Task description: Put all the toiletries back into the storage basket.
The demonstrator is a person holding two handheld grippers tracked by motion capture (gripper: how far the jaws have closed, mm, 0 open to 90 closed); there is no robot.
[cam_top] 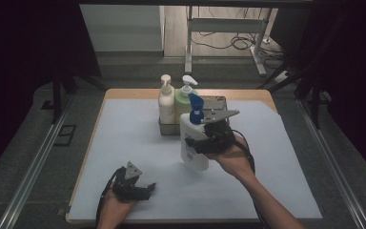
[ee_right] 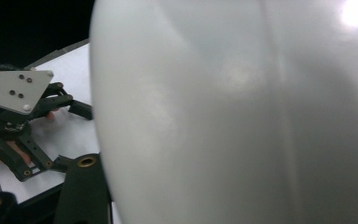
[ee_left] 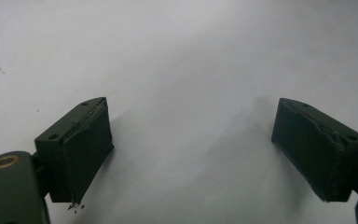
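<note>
A white pump bottle (cam_top: 190, 128) with a blue pump head (cam_top: 196, 109) hangs upright just above the white table cover, in front of the metal tray. My right gripper (cam_top: 201, 144) is shut on the bottle's lower body from the right side. In the right gripper view the bottle's pale wall (ee_right: 242, 116) sits close against the camera. My left gripper (cam_top: 145, 188) rests low at the table's front left, jaws pointing right. In the left gripper view its jaws stand wide apart (ee_left: 191, 140) over bare white cover with nothing between them.
A metal tray (cam_top: 218, 101) stands at the back centre of the table, holding a white pump bottle (cam_top: 166, 100) and a green one (cam_top: 187, 97) at its left end. The white cover (cam_top: 133, 133) lies on a wooden tabletop. Dark rails run along both sides.
</note>
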